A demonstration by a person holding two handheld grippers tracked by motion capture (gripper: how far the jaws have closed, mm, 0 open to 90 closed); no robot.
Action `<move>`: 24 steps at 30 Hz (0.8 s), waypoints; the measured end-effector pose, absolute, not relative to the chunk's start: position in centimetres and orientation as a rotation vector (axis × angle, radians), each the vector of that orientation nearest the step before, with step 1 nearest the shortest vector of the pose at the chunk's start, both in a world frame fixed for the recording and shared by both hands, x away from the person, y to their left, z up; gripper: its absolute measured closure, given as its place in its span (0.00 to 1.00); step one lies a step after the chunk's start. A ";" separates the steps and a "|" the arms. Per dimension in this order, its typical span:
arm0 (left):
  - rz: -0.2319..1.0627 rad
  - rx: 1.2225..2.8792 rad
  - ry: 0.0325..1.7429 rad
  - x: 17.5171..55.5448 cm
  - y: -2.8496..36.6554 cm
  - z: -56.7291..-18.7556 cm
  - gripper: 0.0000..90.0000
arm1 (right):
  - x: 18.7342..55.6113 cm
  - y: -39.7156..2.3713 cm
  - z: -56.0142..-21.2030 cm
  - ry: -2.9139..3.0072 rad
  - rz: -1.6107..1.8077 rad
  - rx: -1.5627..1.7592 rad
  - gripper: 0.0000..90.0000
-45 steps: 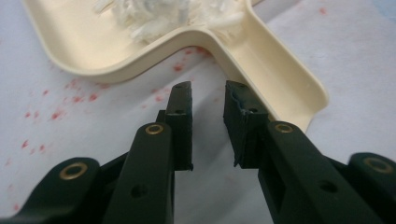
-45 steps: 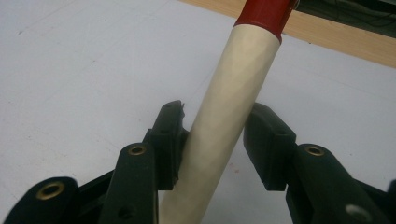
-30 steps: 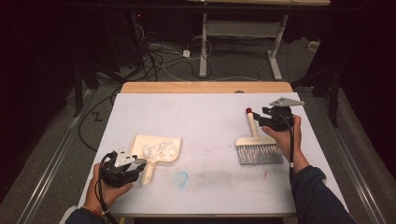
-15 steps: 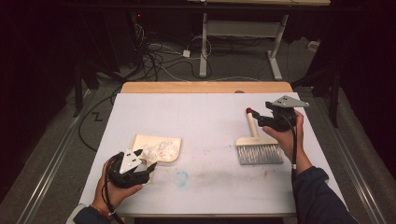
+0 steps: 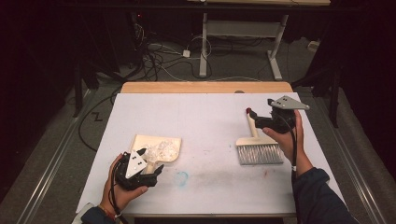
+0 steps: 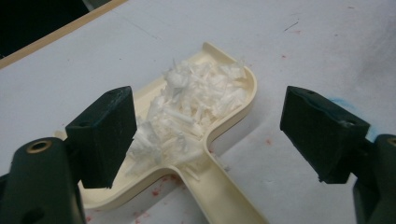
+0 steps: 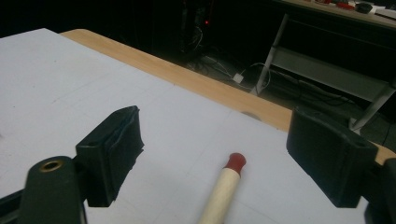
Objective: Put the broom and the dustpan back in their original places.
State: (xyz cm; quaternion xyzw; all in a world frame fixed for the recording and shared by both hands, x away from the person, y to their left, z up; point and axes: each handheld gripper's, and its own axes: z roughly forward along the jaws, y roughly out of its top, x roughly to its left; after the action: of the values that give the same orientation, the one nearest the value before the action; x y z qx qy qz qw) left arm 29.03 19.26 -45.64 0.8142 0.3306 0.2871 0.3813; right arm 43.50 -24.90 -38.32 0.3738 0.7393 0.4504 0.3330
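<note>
Close up, dustpan (image 6: 219,154) (holding white shreds (image 6: 187,107)), untouched.

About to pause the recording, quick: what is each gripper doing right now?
Left gripper: open, jaws just opened, straddling the dustpan handle without gripping it.
Right gripper: open, jaws just opened, brush handle lying between them, not gripped.

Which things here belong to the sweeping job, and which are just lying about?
Job:
- dustpan
- white shreds piled in it
- brush
- left tongs, open
- right tongs, open

Lying about:
- blue smudge on the table
- floor cables
</note>
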 end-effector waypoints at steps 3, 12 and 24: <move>0.735 2.076 0.834 29.0 19.0 -45.7 0.19 | 43.1 -24.6 -38.2 1.930 1.179 0.966 0.19; 0.757 2.106 0.820 28.9 18.7 -45.9 0.19 | 41.7 -23.8 -37.6 1.952 1.193 0.901 0.19; 0.754 2.120 0.801 29.0 18.7 -46.0 0.19 | 39.6 -23.5 -36.7 1.948 1.208 0.836 0.20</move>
State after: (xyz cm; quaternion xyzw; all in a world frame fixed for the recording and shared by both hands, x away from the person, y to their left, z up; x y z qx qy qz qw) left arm 28.99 18.70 -46.00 0.8254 0.3119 0.2935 0.3677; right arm 39.59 -23.53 -36.66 0.3218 0.7498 0.4650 0.3435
